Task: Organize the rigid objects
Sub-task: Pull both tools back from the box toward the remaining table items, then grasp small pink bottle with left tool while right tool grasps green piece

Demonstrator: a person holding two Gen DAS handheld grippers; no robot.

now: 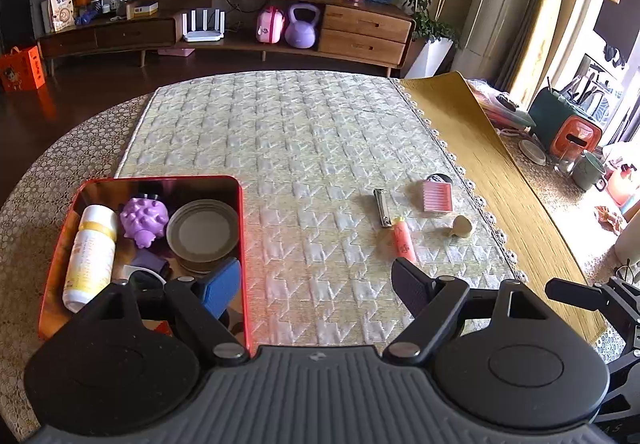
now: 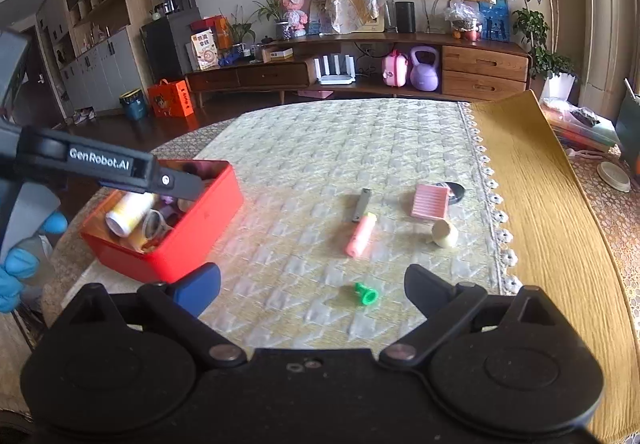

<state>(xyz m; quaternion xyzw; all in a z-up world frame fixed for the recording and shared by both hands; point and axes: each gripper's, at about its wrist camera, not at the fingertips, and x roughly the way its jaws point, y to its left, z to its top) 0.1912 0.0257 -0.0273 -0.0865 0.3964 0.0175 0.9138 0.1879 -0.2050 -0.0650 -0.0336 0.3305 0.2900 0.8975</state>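
Right of the red box, on the quilted mat, the loose pieces are spread out, and that spread is what the next pick is judged to turn on. The red box is seen loaded already: a white-and-yellow bottle, a purple spiky toy and a round tin lid are held inside it.

Over the box's right-hand edge the left gripper is held, fingers wide apart and nothing between them. The right gripper is held well right of the box, likewise spread and empty, and it is clearly the nearer tool to what remains.

Farthest right of the box, a pink ribbed block is seen touching a dark disc. A pink tube is laid with its long axis running away from the right gripper and slightly rightward, its far end touching or overlapping the metal nail clipper. A cream cap is tipped over just beyond the tube.

Smallest and nearest, a green cap is found just ahead of the right gripper, right of centre between the fingertips, so a short forward reach is judged to be all that is called for.
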